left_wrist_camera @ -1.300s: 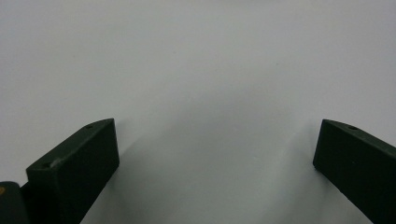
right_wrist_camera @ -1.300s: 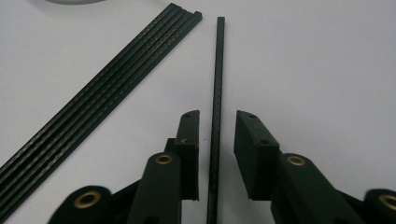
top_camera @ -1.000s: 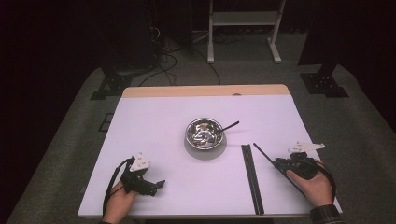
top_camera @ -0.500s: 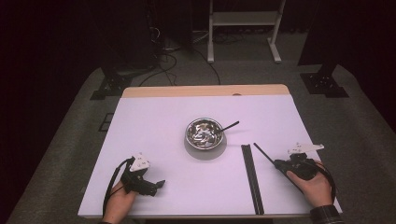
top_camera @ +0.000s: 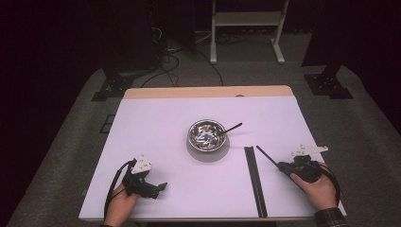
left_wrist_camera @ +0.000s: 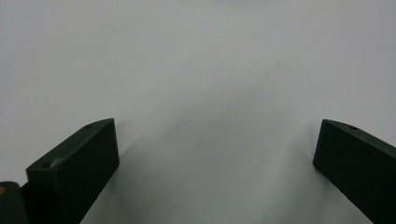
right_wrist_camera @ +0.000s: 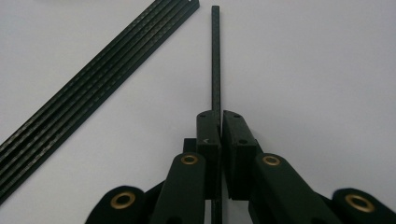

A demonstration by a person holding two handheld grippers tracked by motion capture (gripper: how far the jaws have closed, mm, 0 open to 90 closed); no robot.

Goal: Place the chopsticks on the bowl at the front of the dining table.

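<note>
- The right tongs (right_wrist_camera: 218,122) have just been closing and now clamp a single thin black rod (right_wrist_camera: 215,56), which sticks out ahead of the jaws toward the metal bowl (top_camera: 207,134).
- The held rod sits just right of the bundle of black rods (top_camera: 255,179), itself lying on the bench (top_camera: 156,118) right of the bowl.
- The left tongs (left_wrist_camera: 215,158) stand wide open over bare bench, well left of the bowl, holding nothing.
- Judging by this, one rod is picked; the bundle looks untouched, and where the rod should go is unclear.
- The bowl's contents are hard to make out; a dark handle (top_camera: 232,127) leans out of it.
</note>
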